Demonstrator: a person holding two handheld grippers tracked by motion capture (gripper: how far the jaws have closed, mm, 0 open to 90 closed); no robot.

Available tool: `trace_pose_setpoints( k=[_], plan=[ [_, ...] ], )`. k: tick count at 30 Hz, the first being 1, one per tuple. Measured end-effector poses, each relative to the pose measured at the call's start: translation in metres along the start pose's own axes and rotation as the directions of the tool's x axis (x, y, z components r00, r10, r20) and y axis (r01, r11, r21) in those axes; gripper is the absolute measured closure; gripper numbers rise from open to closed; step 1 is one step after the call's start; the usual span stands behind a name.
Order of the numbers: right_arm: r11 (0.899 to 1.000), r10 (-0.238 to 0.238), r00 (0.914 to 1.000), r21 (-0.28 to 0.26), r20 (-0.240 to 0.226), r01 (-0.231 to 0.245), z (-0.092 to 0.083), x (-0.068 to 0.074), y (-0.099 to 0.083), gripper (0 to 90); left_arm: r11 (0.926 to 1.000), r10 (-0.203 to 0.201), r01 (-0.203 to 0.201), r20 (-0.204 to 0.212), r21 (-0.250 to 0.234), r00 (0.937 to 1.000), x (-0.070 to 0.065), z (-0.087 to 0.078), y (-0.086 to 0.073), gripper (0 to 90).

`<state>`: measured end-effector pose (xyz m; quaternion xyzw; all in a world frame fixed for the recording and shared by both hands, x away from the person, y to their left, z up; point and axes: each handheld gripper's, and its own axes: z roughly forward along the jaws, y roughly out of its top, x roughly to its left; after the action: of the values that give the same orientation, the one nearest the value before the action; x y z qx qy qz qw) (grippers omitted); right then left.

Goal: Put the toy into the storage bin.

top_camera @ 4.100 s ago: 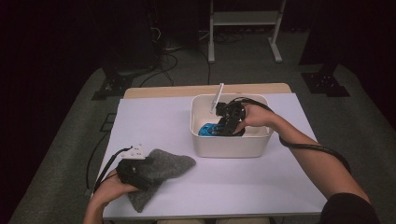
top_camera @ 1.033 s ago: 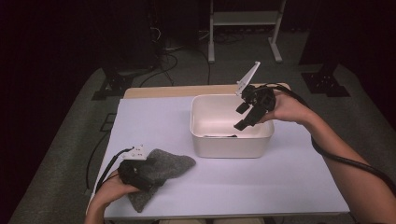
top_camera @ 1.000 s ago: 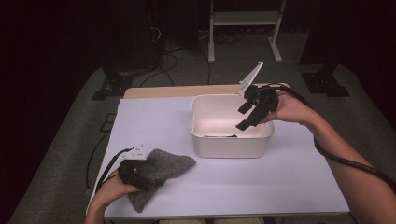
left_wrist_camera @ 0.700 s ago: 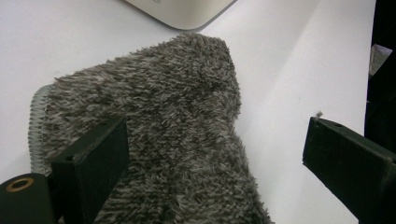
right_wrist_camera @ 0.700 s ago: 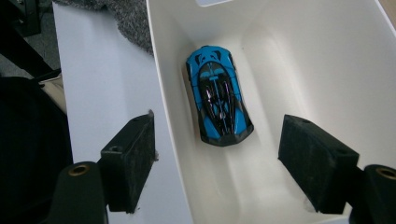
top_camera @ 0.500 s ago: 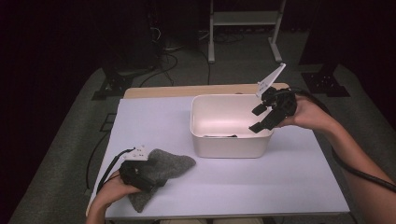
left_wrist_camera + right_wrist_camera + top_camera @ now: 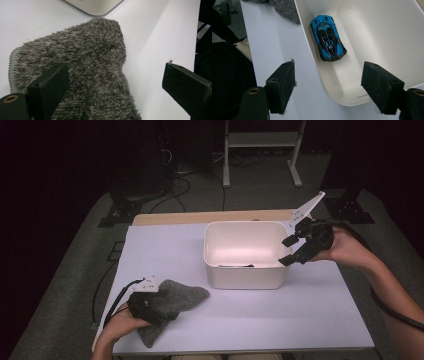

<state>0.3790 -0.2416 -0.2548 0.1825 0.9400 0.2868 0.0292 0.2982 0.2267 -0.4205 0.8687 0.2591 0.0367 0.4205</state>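
Observation:
A white tub (image 7: 245,275) stands in the middle of the table. A blue toy car (image 7: 327,38) lies on the tub's floor against its near wall; from above just a dark sliver of the car (image 7: 237,266) peeks over the rim. My right gripper (image 7: 294,251) hovers open above the tub's right rim, nothing between its jaws; its own view puts the tub's wall (image 7: 387,30) between them. A shaggy grey cloth (image 7: 175,299) lies at the front left. My left gripper (image 7: 150,306) rests on the cloth (image 7: 82,67), open, its jaws straddling the pile.
The white tabletop (image 7: 310,320) has free room right of and in front of the tub. Past its far edge runs a wooden strip (image 7: 200,217). Cables and a white metal stand (image 7: 262,140) sit on the dark floor beyond.
My right gripper has let go of the blue car inside the tub, risen out and drifted right to the tub's right rim. The left gripper has stayed on the cloth.

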Motion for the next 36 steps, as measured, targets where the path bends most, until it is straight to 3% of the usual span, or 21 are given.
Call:
trace_pose_setpoints(
  k=[22,36],
  plan=[
    [0.996,0.076,0.9971,-0.047,0.002,-0.076,-0.011,0.002,-0.052,24.6,0.9999,-0.005,0.005,-0.002,0.009,1.0000,-0.001,0.001,-0.001,6.6],
    [0.990,0.123,0.9923,-0.071,-0.008,-0.124,-0.006,0.003,-0.082,22.6,0.9999,-0.002,0.002,-0.010,0.017,0.9999,0.000,0.000,-0.001,6.6]
  ],
)
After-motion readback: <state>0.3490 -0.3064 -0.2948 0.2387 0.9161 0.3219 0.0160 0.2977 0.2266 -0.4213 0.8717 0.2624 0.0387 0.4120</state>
